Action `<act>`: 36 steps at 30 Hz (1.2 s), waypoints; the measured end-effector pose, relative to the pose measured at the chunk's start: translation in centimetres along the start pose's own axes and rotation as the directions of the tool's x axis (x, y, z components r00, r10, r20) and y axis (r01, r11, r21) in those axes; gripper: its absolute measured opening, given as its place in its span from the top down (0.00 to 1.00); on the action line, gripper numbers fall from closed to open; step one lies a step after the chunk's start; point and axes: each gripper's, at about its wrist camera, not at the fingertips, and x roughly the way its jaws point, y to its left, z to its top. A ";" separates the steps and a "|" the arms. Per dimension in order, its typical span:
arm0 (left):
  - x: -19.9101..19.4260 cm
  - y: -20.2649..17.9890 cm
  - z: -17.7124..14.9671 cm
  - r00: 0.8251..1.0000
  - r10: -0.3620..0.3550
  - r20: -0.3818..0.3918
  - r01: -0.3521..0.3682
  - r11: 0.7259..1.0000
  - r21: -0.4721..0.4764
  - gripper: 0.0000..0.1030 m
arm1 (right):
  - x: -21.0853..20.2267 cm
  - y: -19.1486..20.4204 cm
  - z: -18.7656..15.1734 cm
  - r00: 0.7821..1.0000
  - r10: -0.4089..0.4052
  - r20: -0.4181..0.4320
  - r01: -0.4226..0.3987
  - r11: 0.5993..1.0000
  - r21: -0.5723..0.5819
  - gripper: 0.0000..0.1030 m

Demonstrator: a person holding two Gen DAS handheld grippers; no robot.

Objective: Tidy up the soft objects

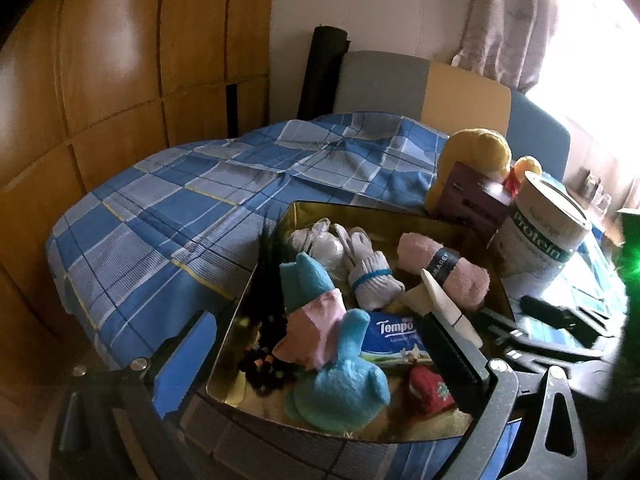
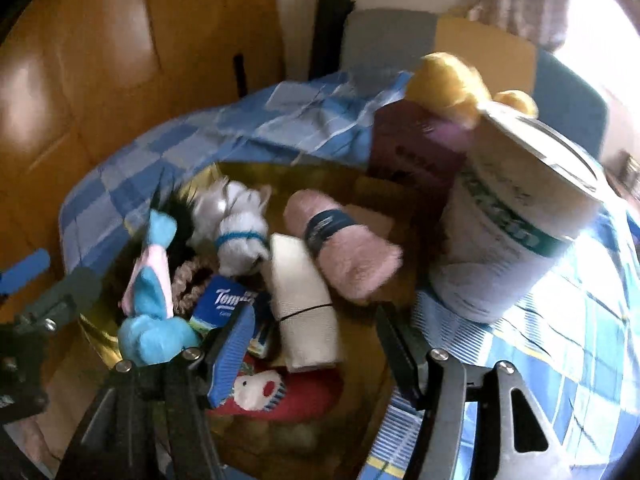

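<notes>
A gold tin tray point(image 1: 320, 210) sits on the blue checked bedspread. It holds a blue and pink soft toy point(image 1: 332, 364), a white sock bundle point(image 1: 372, 276), a pink towel roll point(image 1: 444, 272), a Tempo tissue pack point(image 1: 394, 332), a red sock point(image 1: 430, 392) and a cream cloth roll point(image 2: 304, 300). My left gripper point(image 1: 316, 360) is open, its jaws on either side of the blue toy. My right gripper point(image 2: 316, 340) is open and hovers over the cream roll point(image 2: 304, 300) and the red sock point(image 2: 280, 396), touching neither.
A white protein can point(image 1: 540, 236) and a maroon box point(image 1: 472, 196) stand right of the tray, with a yellow plush point(image 1: 476, 148) behind. The checked bedspread point(image 1: 180, 208) stretches left to wooden wardrobe doors point(image 1: 100, 80). Black parts point(image 1: 560, 320) lie at the right.
</notes>
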 end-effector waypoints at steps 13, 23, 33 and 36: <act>-2.5 -2.2 -0.8 0.998 0.016 0.061 -0.017 1.000 0.016 0.00 | -3.1 -2.5 -3.1 0.988 -0.147 0.046 0.139 0.980 0.142 0.38; -3.0 -2.6 -1.0 0.998 0.015 0.064 -0.016 1.000 0.019 0.00 | -3.8 -2.1 -3.5 0.986 -0.151 0.066 0.141 0.981 0.133 0.38; -3.0 -2.5 -1.1 0.998 0.013 0.062 -0.014 1.000 0.019 0.00 | -3.9 -1.9 -3.6 0.987 -0.144 0.068 0.135 0.983 0.127 0.38; -3.0 -2.4 -1.1 0.998 0.015 0.059 -0.016 1.000 0.017 0.00 | -3.8 -1.8 -3.6 0.987 -0.144 0.067 0.135 0.983 0.127 0.38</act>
